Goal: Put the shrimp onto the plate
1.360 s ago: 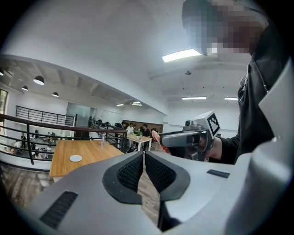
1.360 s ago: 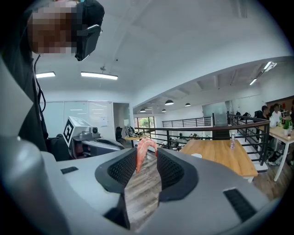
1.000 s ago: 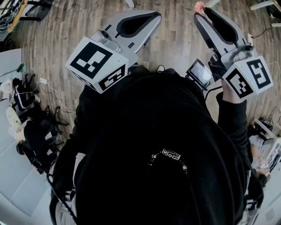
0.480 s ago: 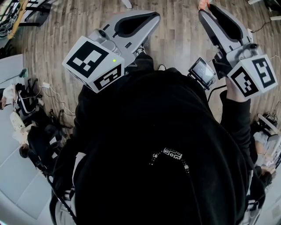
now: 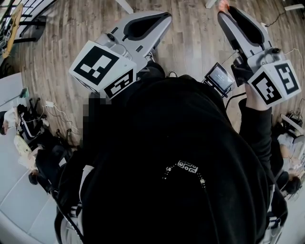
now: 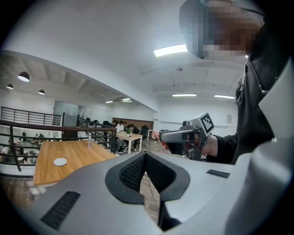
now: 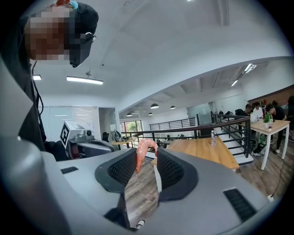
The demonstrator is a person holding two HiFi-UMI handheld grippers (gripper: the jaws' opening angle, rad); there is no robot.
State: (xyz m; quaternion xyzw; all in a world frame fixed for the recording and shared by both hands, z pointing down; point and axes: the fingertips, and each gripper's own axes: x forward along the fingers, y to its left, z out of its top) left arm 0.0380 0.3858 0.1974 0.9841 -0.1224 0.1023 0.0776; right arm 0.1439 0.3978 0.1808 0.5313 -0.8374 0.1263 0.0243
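My right gripper (image 7: pixel 148 150) has its jaws clenched on the shrimp (image 7: pixel 143 153). The pink curved body is pinched at the very tips. Its arch rises just above them and one end trails down along the left pad.

In the head view the shrimp (image 5: pixel 222 5) pokes out at the far tip of that gripper (image 5: pixel 222 11), held out over the plank floor (image 5: pixel 190 45). The right marker cube (image 5: pixel 274 82) sits near my hand, and a small screen (image 5: pixel 218 77) is just left of the gripper's body.

My left gripper (image 6: pixel 144 154) has its jaws pressed together with nothing between them. It too points out over the floor, with its own marker cube (image 5: pixel 102 69) on the near end, above my black sweater (image 5: pixel 181 157).

In the left gripper view a long wooden surface (image 6: pixel 78 158) stands off to the left, inside a black railing (image 6: pixel 46 125). It carries what looks like a small white plate (image 6: pixel 60 161) and, farther along, a clear bottle (image 6: pixel 89 140). The shrimp is well apart from that plate. People sit at a table (image 6: pixel 128 136) in the far background.
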